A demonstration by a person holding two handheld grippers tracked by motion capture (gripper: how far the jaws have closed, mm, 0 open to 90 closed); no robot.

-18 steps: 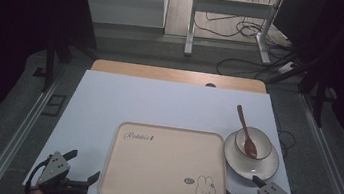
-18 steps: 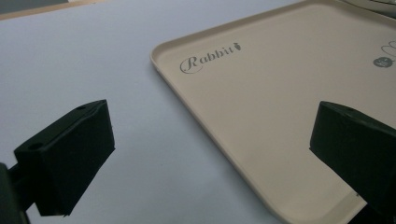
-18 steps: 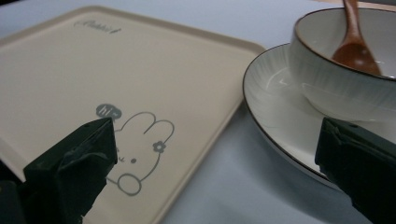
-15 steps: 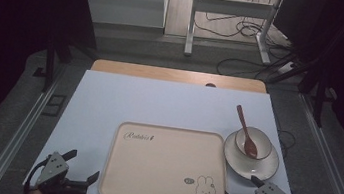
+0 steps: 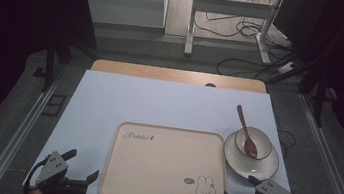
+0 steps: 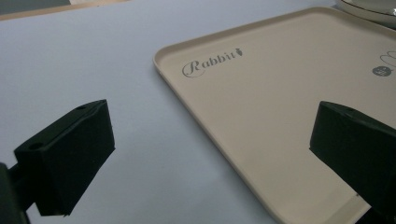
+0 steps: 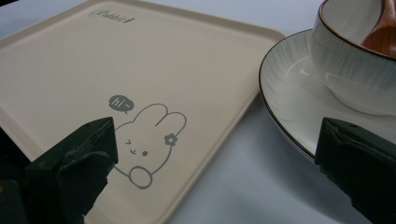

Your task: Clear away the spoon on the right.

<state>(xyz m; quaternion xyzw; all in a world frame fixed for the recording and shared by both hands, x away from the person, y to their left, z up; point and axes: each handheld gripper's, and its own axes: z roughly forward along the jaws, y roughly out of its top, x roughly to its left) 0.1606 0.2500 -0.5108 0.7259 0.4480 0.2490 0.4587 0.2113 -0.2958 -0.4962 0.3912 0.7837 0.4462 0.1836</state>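
Observation:
A cream tray (image 5: 166, 167) with a rabbit drawing lies on the pale blue table top near the front edge. To its right a white plate (image 5: 257, 168) carries a white bowl (image 5: 261, 139) with a brown wooden spoon (image 5: 245, 129) leaning in it. My left gripper (image 5: 82, 164) is open at the tray's front left corner, its jaws straddling the tray's left rim (image 6: 196, 107). At the front right corner my right gripper (image 5: 240, 188) is open too, one jaw over the tray (image 7: 93, 60) and the other before the plate (image 7: 299, 98) and bowl (image 7: 355, 70). Neither holds anything.
The blue mat (image 5: 159, 105) stretches bare behind the tray to a wooden table strip (image 5: 178, 75). Metal rails (image 5: 19, 132) run along both sides. Beyond the table are desk legs and cables (image 5: 245, 61) on the floor.

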